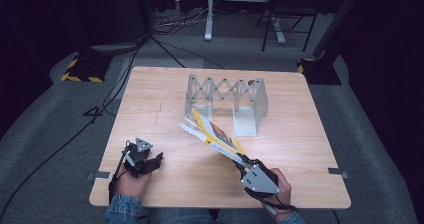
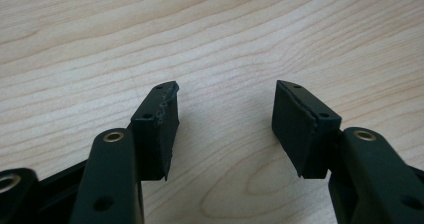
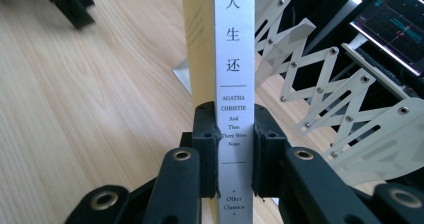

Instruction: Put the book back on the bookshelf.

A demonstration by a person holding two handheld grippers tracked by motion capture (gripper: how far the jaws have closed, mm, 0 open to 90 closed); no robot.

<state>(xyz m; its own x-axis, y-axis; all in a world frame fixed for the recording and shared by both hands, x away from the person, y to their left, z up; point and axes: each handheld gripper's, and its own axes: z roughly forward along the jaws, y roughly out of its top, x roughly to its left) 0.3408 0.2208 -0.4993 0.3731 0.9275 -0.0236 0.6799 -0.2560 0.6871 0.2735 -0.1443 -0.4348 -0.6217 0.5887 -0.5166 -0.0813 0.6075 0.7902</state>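
A: Item one, your right gripper [image 1: 243, 162]. What is hidden?

B: In the right gripper view the book [image 3: 234, 59] runs off the top edge, so its far end is cut off. Your jaws cover both covers where they clamp, and the small print low on the spine is hard to read. In the high view the cover picture is too small to make out.

A: Its heading?

B: Long axis runs straight out from your jaws, up and away toward the metal expanding rack [image 1: 227, 96]. From above, the book [image 1: 212, 134] slants from your gripper toward the far left, far end near the rack's left foot. I cannot tell whether that end rests on the table [image 1: 165, 104]. The white spine faces your gripper's camera, yellow cover on its left.

A: Grip state?

B: Jaws closed tight on the spine end, one on each cover.

A: Item two, your left gripper [image 2: 225, 121]?

B: Jaws spread wide, bare wood between them, holding nothing. From above, the left gripper [image 1: 142, 159] sits near the table's near-left edge, well apart from the book.
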